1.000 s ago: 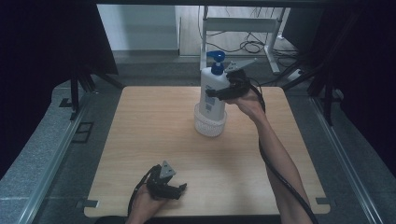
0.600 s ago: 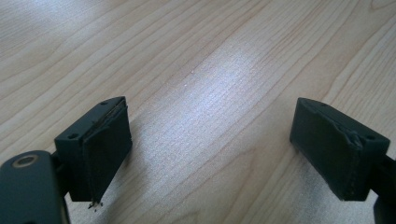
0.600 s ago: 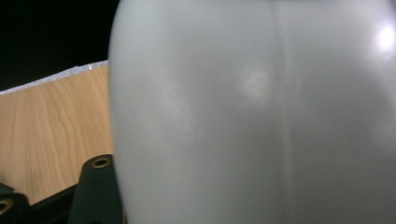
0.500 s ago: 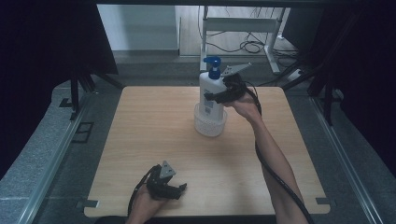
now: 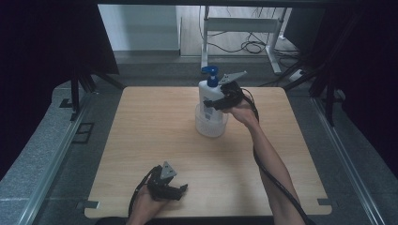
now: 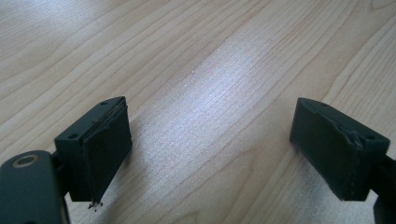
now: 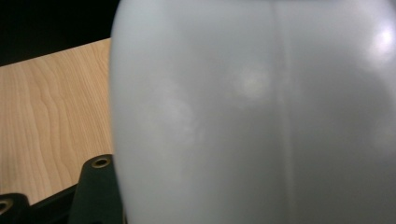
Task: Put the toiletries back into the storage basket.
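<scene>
We see a white pump bottle [image 5: 208,96] with a blue pump head [image 5: 210,75] standing upright toward the far middle of the light wooden table [image 5: 141,140], its base set down inside a round clear container [image 5: 210,124] that rests on the tabletop. In the right gripper view the bottle's pale, glossy wall [image 7: 261,116] looms right in front of the camera, with a strip of wood grain at the left edge. The right gripper [image 5: 220,101] is pressed against the bottle's right side at about mid-height, its black body and grey three-cornered plate [image 5: 233,77] just beside the pump head, and its jaws appear closed around the bottle's body, though we cannot see both jaw tips clearly. The person's right hand [image 5: 241,110] holds that gripper, with the forearm running down and to the right toward the near edge, and a black cable [image 5: 277,183] trails along it. Well apart from all this, near the table's front edge, the left gripper [image 5: 180,190] lies low over bare wood in the person's left hand [image 5: 148,201]. In the left gripper view its two black jaws stand wide apart with nothing between them, only the wood grain of the tabletop [image 6: 210,93] below.
</scene>
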`<state>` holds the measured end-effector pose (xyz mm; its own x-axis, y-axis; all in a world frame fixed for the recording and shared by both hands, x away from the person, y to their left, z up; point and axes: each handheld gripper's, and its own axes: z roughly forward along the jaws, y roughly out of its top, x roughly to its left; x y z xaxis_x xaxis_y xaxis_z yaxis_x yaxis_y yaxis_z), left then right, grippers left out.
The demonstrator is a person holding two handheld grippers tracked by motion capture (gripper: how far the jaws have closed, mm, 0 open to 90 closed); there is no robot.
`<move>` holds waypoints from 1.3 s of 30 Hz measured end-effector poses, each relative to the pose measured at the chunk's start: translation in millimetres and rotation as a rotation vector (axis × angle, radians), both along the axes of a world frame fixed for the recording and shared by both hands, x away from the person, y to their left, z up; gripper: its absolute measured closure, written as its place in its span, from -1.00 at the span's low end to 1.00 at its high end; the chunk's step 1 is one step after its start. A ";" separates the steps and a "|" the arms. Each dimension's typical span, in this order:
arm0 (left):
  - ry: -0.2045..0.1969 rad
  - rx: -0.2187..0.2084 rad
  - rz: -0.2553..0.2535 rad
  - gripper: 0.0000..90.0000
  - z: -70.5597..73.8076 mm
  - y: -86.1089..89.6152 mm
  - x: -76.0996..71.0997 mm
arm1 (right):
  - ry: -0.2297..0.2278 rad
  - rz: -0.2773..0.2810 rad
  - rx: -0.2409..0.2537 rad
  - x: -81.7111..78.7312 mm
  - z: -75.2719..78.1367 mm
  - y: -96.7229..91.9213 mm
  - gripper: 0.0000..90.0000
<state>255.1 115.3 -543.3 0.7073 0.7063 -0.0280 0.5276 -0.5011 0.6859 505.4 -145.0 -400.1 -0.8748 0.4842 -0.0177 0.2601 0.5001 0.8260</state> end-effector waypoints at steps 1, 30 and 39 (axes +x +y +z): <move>0.000 0.000 0.000 -0.73 0.0 0.0 0.0 | 0.000 -0.001 -0.001 0.5 -1.8 0.1 -0.17; 0.002 0.003 -0.001 -0.73 0.2 0.1 -0.1 | 0.012 0.015 0.018 5.4 -33.1 -2.0 -0.18; 0.001 0.004 -0.002 -0.73 0.3 0.1 0.1 | 0.013 0.004 0.032 4.5 -35.4 -9.2 -0.19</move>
<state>255.2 115.4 -543.0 0.7089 0.7048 -0.0255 0.5270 -0.5053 0.6833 509.9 -154.2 -435.5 -0.8768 0.4807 0.0092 0.2688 0.4743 0.8383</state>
